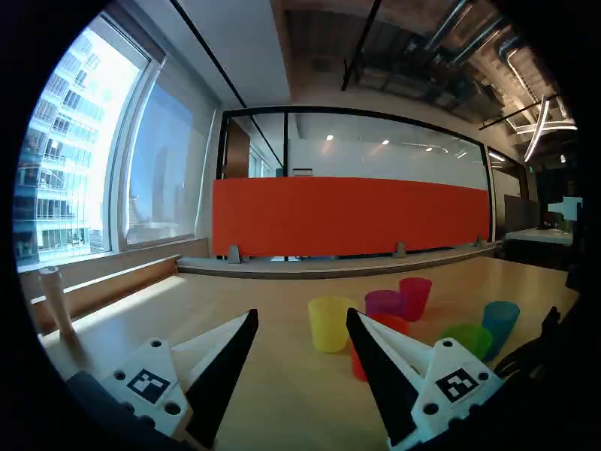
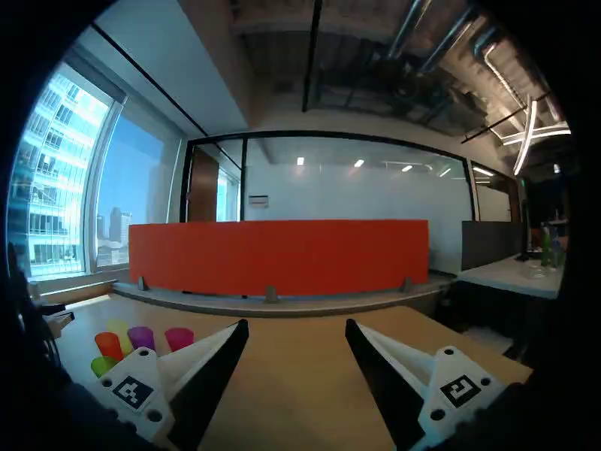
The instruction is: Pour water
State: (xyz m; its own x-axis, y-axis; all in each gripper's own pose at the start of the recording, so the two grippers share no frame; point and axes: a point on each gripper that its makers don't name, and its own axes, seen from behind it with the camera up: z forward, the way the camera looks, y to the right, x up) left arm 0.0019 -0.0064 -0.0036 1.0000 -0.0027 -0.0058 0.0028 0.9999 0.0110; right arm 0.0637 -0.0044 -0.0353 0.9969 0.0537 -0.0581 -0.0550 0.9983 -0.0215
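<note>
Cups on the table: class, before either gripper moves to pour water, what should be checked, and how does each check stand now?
1. Left gripper open and empty: ok.
2. Right gripper open and empty: ok.
3. Yellow cup upright: ok.
4. Table bare between left gripper and yellow cup: ok.
5. Water in any cup: cannot tell.
6. Red cup in full sight: not ok, partly hidden behind the left gripper.

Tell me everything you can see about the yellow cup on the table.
The yellow cup looks like translucent plastic, tapering toward its base. It stands upright, mouth up, on the light wooden table, just ahead of the open left gripper, untouched by its fingers. An orange cup stands close beside it; contact between them, and any water inside, can't be judged.
</note>
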